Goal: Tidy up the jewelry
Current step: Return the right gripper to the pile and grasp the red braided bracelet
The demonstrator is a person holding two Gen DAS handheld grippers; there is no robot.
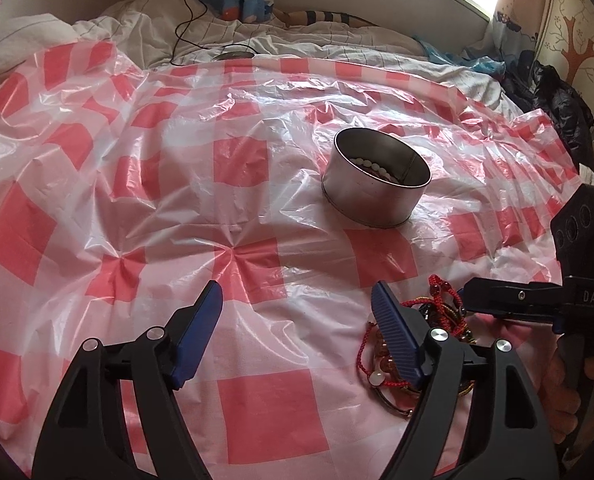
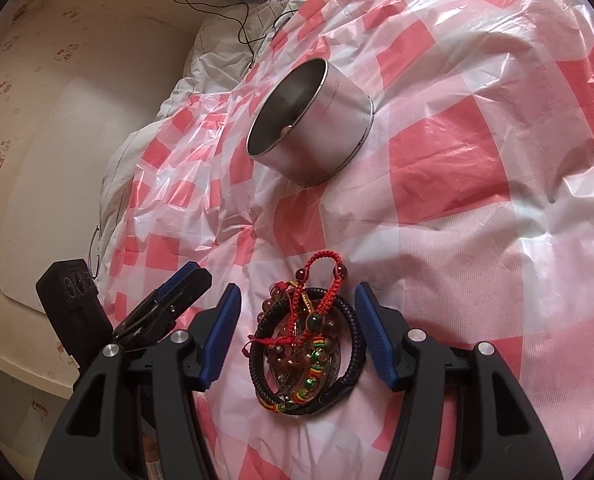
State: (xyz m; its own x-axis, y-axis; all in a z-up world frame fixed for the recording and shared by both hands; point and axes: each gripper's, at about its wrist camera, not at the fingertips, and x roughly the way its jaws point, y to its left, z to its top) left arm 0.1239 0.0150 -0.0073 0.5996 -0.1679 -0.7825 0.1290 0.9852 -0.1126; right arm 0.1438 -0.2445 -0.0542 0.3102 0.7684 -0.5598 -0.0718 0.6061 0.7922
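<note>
pile: tangled heap of red-cord, beaded and black coiled bracelets (image 2: 305, 344) on the checked plastic sheet (image 2: 477, 240) over the bed
right claw (image 2: 297, 336): released, straddling pile, nearer
left claw (image 1: 297, 336): released, empty, pile just off its right finger
goal: round metal tin (image 2: 317, 120), beyond pile

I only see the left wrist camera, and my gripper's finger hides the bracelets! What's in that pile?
Observer: A black coiled bracelet rings the pile.
Operator: Is the other gripper holding it?
Observer: No. The right gripper is open, with one finger on each side of the pile, neither touching it.
Operator: Any green beads?
Observer: Yes, a string of green and yellow beads lies inside the black ring.
</note>
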